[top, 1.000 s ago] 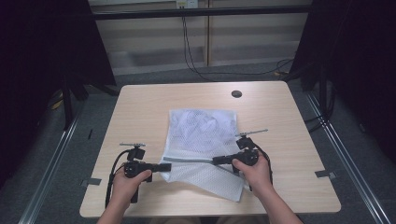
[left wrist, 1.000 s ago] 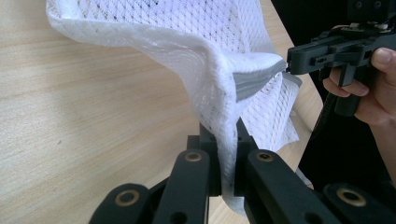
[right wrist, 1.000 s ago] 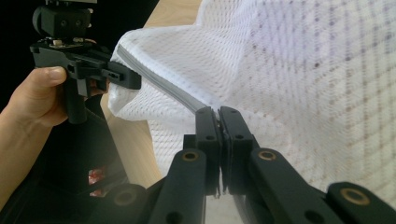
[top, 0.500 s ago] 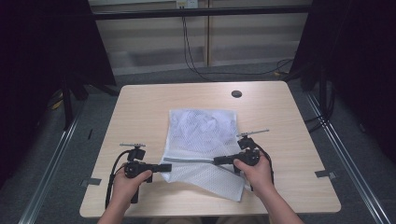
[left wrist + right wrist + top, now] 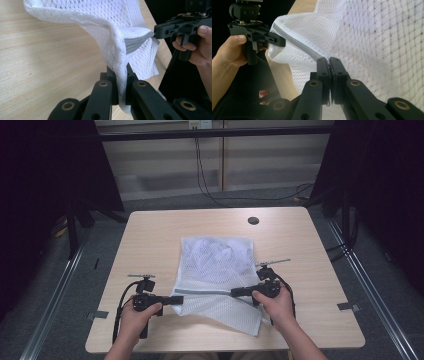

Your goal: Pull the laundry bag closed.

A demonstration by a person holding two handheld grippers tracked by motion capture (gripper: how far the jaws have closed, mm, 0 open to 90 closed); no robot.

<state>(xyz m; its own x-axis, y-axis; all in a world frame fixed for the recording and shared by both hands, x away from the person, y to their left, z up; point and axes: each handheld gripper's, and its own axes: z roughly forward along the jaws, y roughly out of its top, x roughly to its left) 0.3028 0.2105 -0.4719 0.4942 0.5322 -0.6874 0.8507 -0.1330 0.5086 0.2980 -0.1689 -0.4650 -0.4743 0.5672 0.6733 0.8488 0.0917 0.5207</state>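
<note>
A white mesh bag [image 5: 217,265] lies on the wooden table [image 5: 150,245], its near edge lifted and stretched between both grippers. A grey zipper [image 5: 207,292] runs along that edge. My left gripper [image 5: 181,299] is shut on the bag's left end; the left gripper view has mesh [image 5: 100,22] pinched between the jaws of that gripper [image 5: 121,75] and the zipper [image 5: 137,42] leading to the right gripper [image 5: 156,32]. My right gripper [image 5: 234,293] is shut on the zipper's right end. In the right gripper view that gripper [image 5: 329,61] clamps the zipper [image 5: 297,42], with the left gripper [image 5: 283,41] beyond.
A small black round cap [image 5: 253,220] sits in the tabletop near the far edge. Cables [image 5: 210,185] trail over the grey floor behind the table. Dark curtains stand on both sides.
</note>
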